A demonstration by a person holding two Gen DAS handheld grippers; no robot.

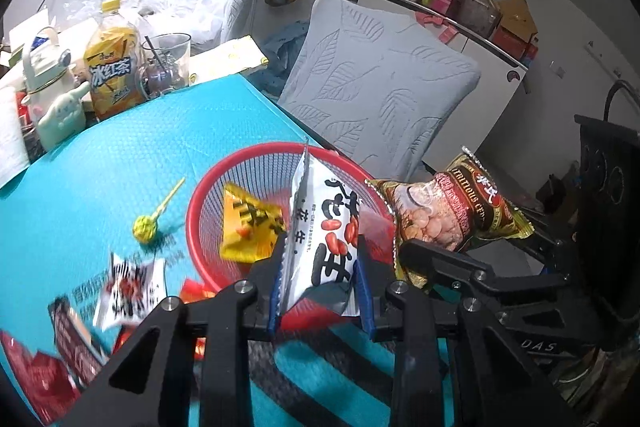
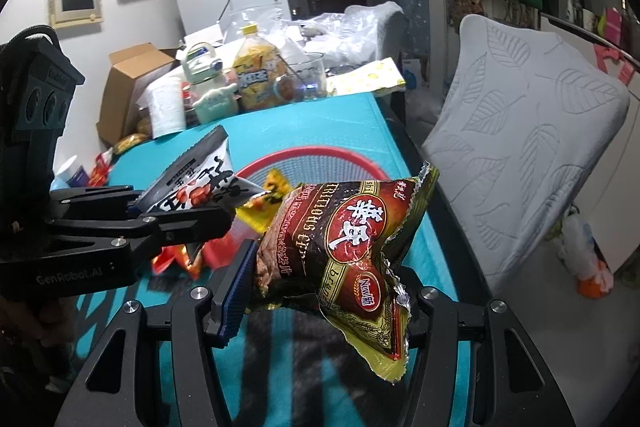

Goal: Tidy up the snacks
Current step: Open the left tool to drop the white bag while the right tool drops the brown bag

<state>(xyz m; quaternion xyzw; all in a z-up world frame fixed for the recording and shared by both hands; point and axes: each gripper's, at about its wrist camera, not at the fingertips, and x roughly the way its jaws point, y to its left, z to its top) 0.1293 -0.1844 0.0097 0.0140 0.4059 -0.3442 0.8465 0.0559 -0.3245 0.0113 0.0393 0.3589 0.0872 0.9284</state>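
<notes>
**Two snack packets held over a red basket**

Left wrist view. The left gripper (image 1: 320,267) is clamped on the lower edge of a white peanut packet (image 1: 324,223), which stands upright between the blue pads. Just beyond it sits a red mesh basket (image 1: 208,195) on a turquoise table mat (image 1: 120,163). Inside the basket lies a yellow snack packet (image 1: 248,227), tilted against the mesh. To the right, the right gripper (image 1: 404,259) grips a brown cereal packet (image 1: 448,215), raised beside the basket's right rim.

On the mat, left of the basket, lies a green lollipop (image 1: 146,227) with its stick pointing up and to the right. Near the lower left edge are further packets (image 1: 128,291), red and white; motion blur makes their printing unreadable. At the far end of the table stand an iced tea bottle (image 1: 112,67), a clear glass (image 1: 168,63) and a pale green kettle (image 1: 48,95). A chair with a leaf-patterned cover (image 1: 380,87) stands beside the table.

Right wrist view. The brown cereal packet, crumpled at its lower end, is pinched between the pads, and the basket lies beyond it.
</notes>
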